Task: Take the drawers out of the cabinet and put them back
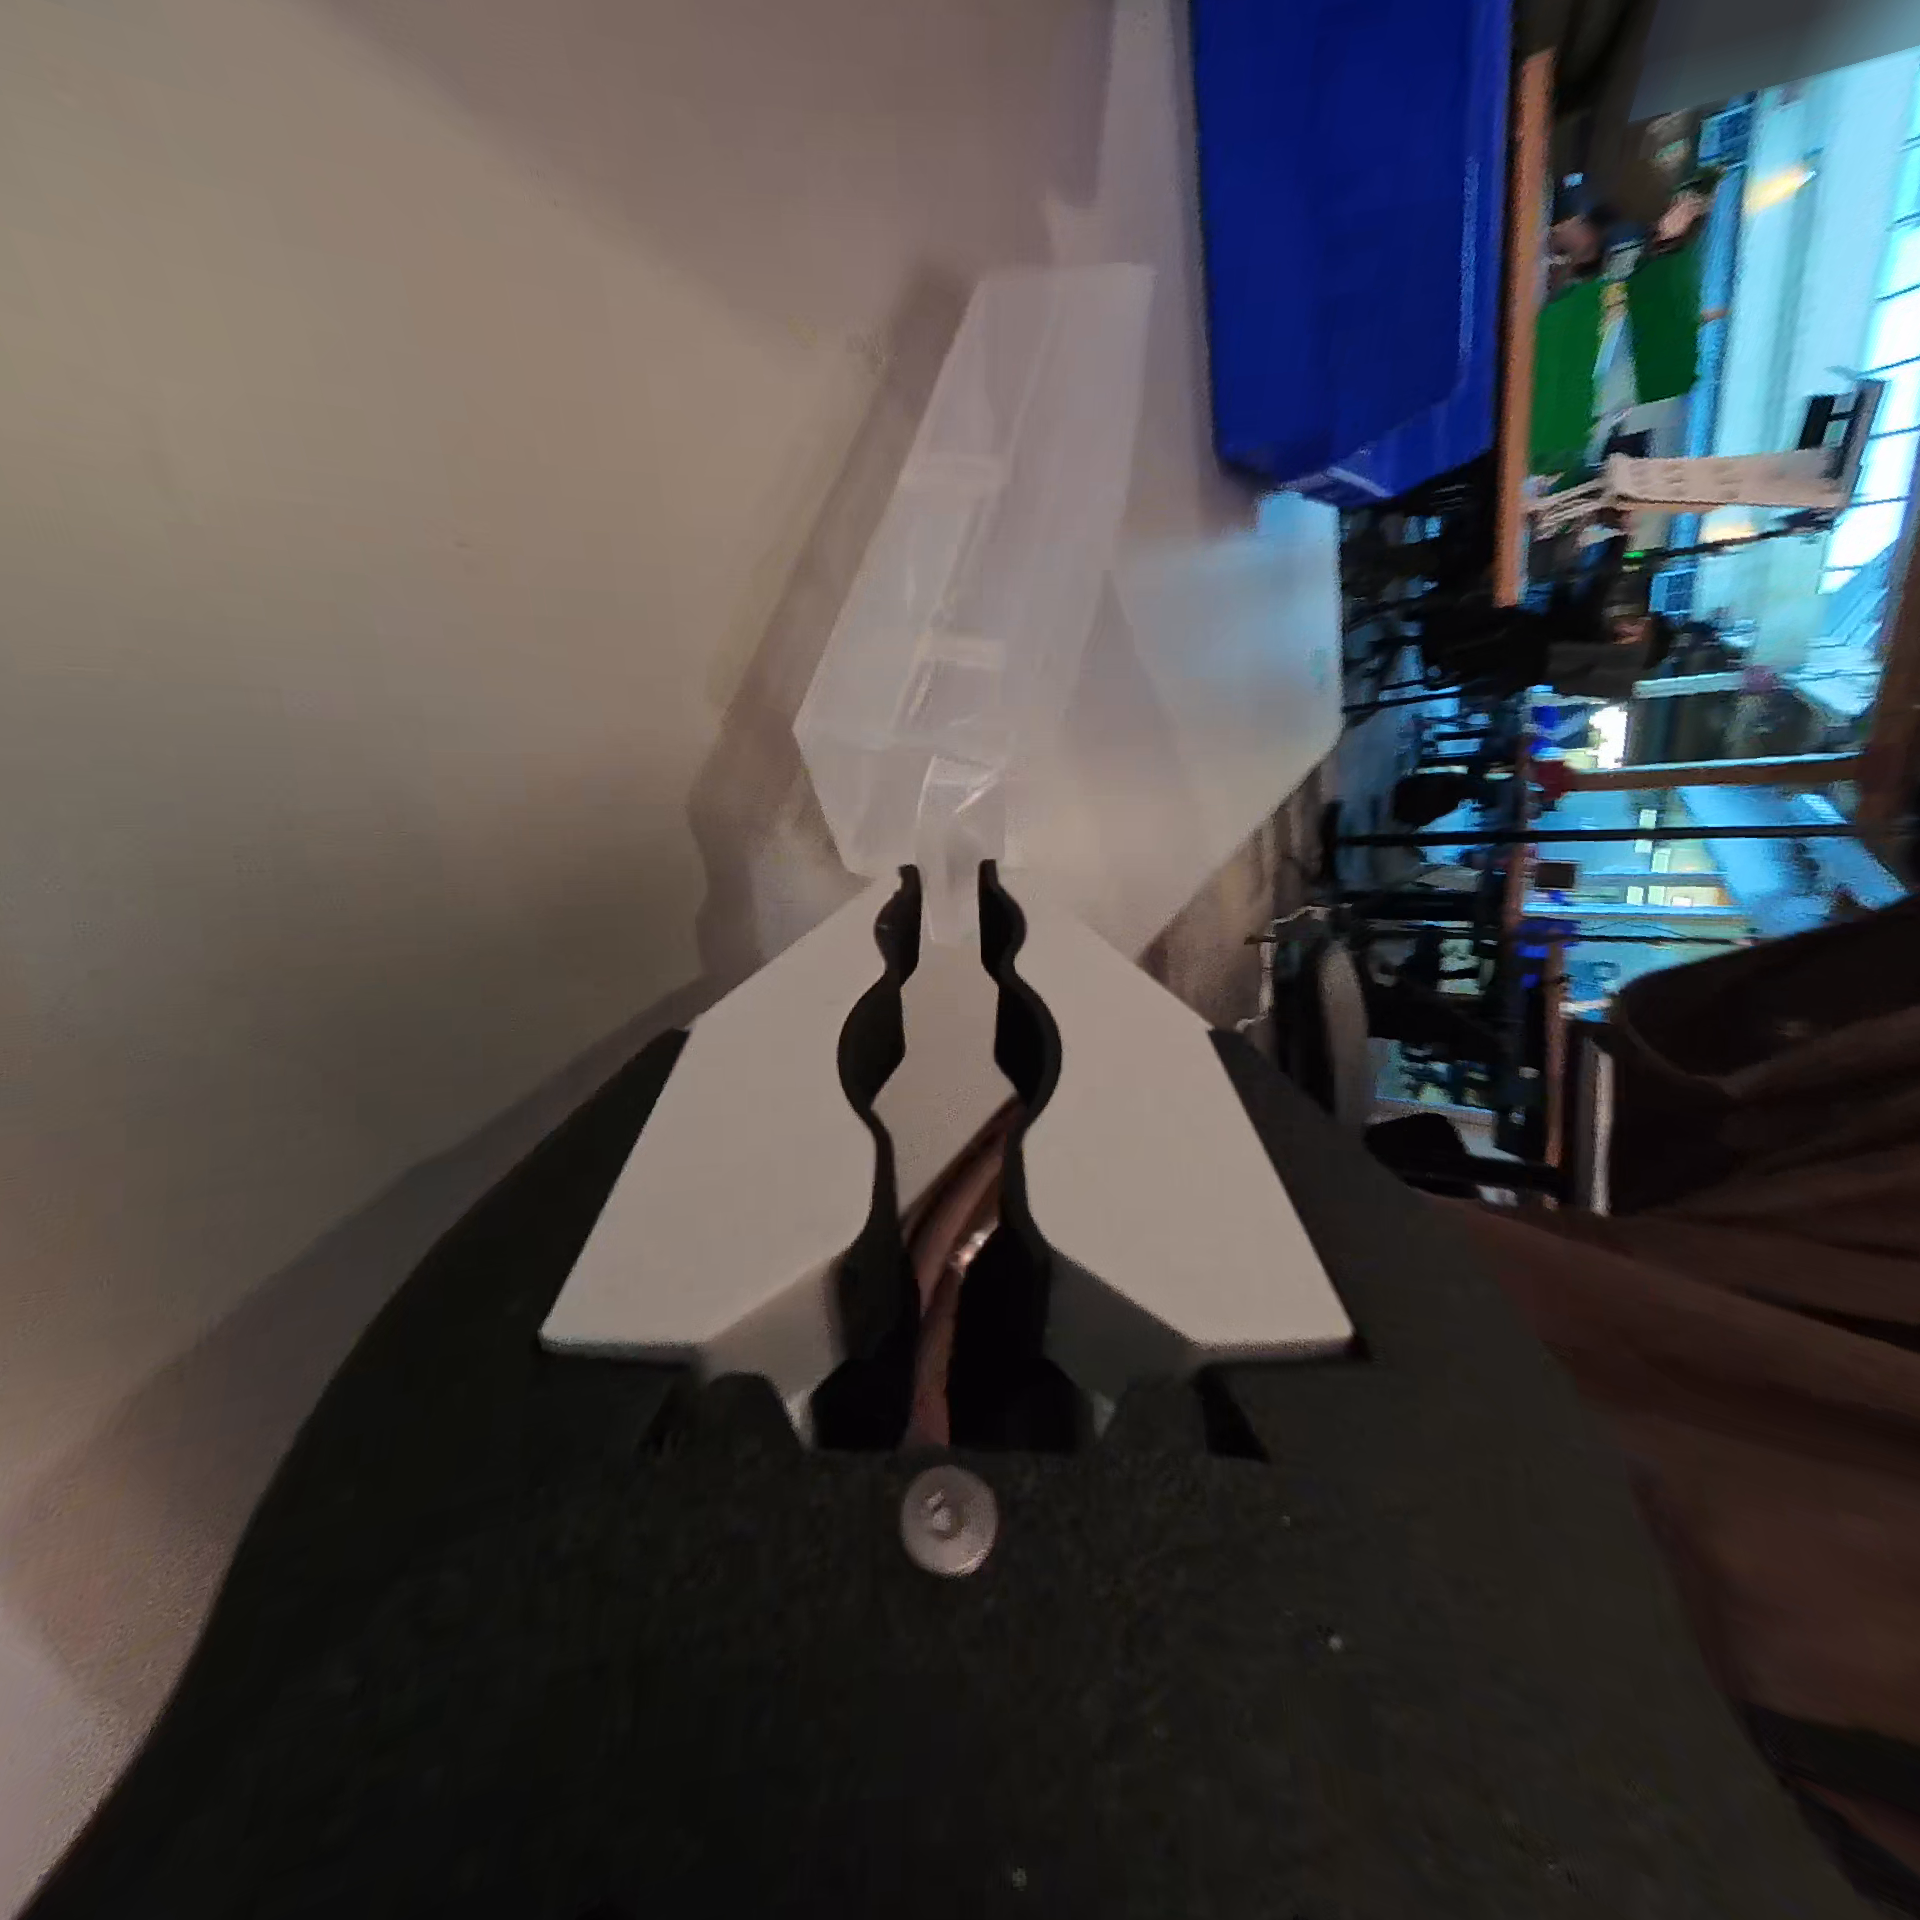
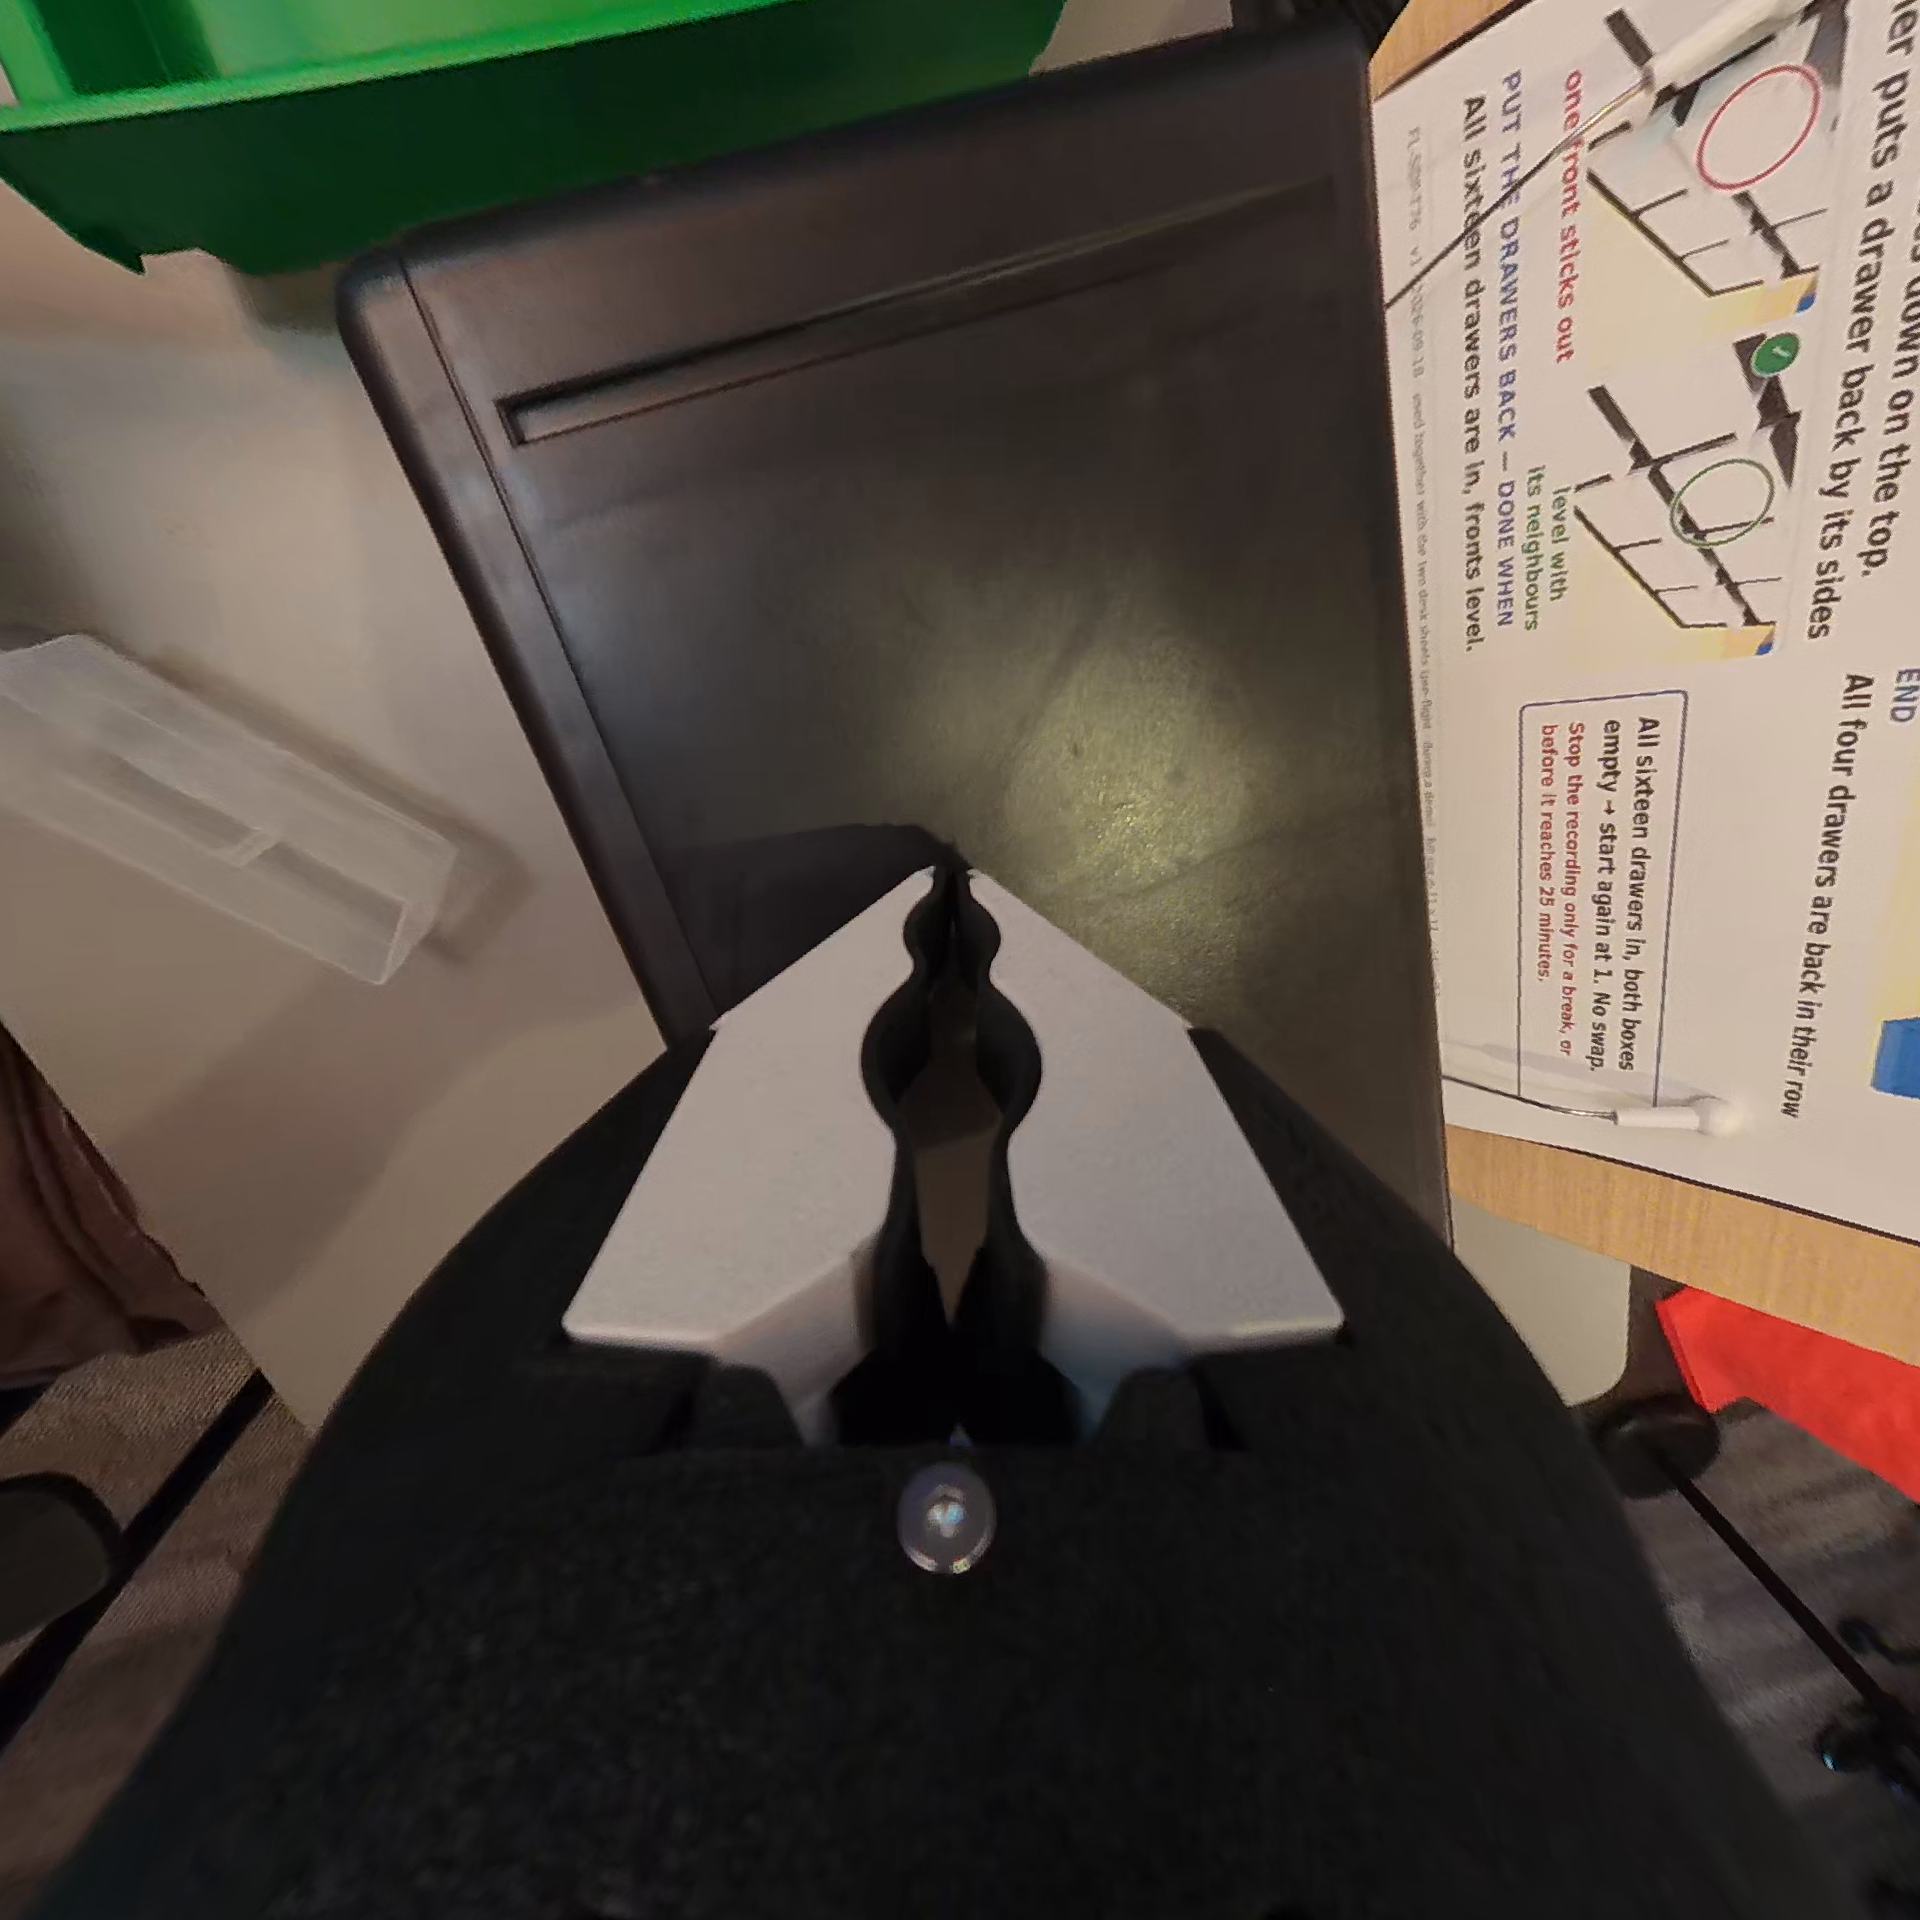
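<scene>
My left gripper (image 1: 948,883) is shut on the front tab of a clear plastic drawer (image 1: 956,540), which it holds in the air above the white table; the view is rolled sideways and blurred. The same drawer shows at the left of the right wrist view (image 2: 218,800), above the table. My right gripper (image 2: 951,878) is shut and empty, its tips resting on or just above the flat top of the black cabinet (image 2: 935,520). The cabinet's drawer openings are hidden.
A green bin (image 2: 416,114) stands behind the cabinet. A blue bin (image 1: 1351,239) is beyond the held drawer. A printed instruction sheet (image 2: 1662,520) lies on a wooden board to the cabinet's right. A brown sleeve (image 1: 1714,1247) is at the right.
</scene>
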### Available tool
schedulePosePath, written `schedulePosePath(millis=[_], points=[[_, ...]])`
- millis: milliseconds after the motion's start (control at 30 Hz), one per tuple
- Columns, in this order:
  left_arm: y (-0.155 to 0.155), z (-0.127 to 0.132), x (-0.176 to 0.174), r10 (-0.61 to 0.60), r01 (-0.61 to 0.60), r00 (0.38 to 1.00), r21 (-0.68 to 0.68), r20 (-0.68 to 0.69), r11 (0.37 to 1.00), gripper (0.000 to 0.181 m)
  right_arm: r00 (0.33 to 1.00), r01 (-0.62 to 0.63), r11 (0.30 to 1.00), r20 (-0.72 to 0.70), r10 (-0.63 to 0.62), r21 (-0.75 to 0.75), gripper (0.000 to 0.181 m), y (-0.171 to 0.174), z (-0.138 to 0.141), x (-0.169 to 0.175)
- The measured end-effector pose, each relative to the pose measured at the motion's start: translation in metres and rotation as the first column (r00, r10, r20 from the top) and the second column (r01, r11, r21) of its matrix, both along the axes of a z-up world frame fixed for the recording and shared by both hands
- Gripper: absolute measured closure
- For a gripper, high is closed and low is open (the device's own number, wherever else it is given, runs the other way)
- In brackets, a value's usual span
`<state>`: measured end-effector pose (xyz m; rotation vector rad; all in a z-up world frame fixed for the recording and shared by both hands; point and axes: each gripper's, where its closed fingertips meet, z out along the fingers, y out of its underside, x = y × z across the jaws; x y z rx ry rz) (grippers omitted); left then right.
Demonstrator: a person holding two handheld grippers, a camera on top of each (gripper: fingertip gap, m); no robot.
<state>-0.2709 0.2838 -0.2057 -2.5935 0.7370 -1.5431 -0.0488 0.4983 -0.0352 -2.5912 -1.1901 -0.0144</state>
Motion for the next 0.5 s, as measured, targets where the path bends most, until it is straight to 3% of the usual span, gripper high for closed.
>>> schedulePosePath(millis=[200,333,433,467,500], points=[[0.013,-0.009,0.01,-0.012,0.016,0.998,0.059,-0.066,0.998,0.17,0.999,-0.023,0.999,-0.026,0.024,0.036,0.181,0.001,0.0,-0.001],[0.017,0.002,0.015,0.017,-0.017,1.0,-0.015,-0.001,1.0,0.16,0.996,-0.094,0.989,0.012,0.094,0.116,0.181,0.003,0.002,-0.003],[0.028,0.0,0.002,0.035,-0.033,0.999,0.07,-0.025,0.997,0.145,0.989,-0.144,0.961,0.065,0.132,0.235,0.181,0.001,0.005,-0.012],[0.032,0.002,-0.003,0.049,-0.047,0.999,0.12,-0.017,0.992,0.135,0.984,-0.18,0.937,0.04,0.176,0.301,0.174,-0.005,0.01,-0.027],[0.034,0.009,-0.007,0.062,-0.064,0.998,0.188,0.018,0.98,0.126,0.967,-0.242,0.911,0.005,0.255,0.334,0.15,-0.021,0.013,-0.047]])
